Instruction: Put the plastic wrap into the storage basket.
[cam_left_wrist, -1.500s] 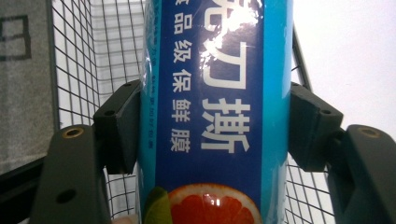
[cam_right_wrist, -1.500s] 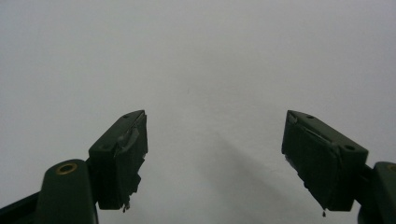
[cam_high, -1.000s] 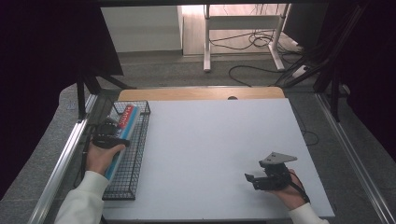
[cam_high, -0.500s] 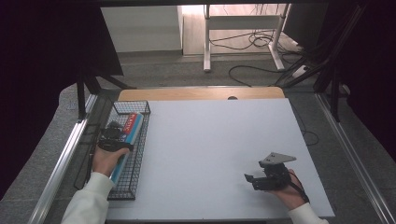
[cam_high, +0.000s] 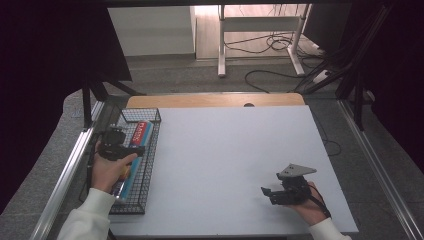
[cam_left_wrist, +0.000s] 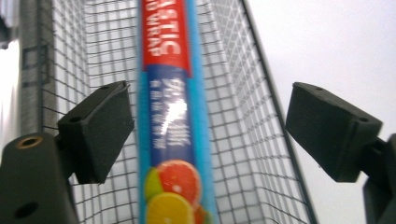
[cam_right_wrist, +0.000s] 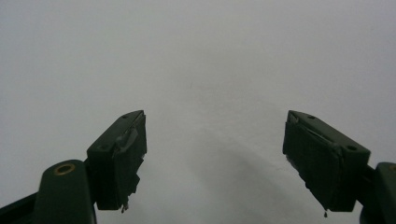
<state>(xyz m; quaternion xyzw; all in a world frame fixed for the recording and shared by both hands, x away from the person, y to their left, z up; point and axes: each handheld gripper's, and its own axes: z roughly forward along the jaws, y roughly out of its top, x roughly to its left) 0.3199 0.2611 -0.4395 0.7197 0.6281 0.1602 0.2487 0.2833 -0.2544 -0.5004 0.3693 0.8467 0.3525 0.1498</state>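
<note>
From the high view, a white tabletop (cam_high: 235, 165) stands on grey carpet, cables trailing behind it. A wire basket (cam_high: 150, 150) sits at its left edge with a box of plastic wrap (cam_high: 141, 134) inside. The left gripper (cam_high: 116, 145) hovers above the basket, higher than a second ago. The left gripper view shows its jaws, just opened, standing apart either side of the box (cam_left_wrist: 173, 116), not touching. The right gripper (cam_right_wrist: 212, 158) rests open.

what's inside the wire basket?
One long plastic wrap box lies lengthwise in the wire basket, with bare mesh on both sides. In the high view, the left gripper and the hand cover the box's near part.
</note>
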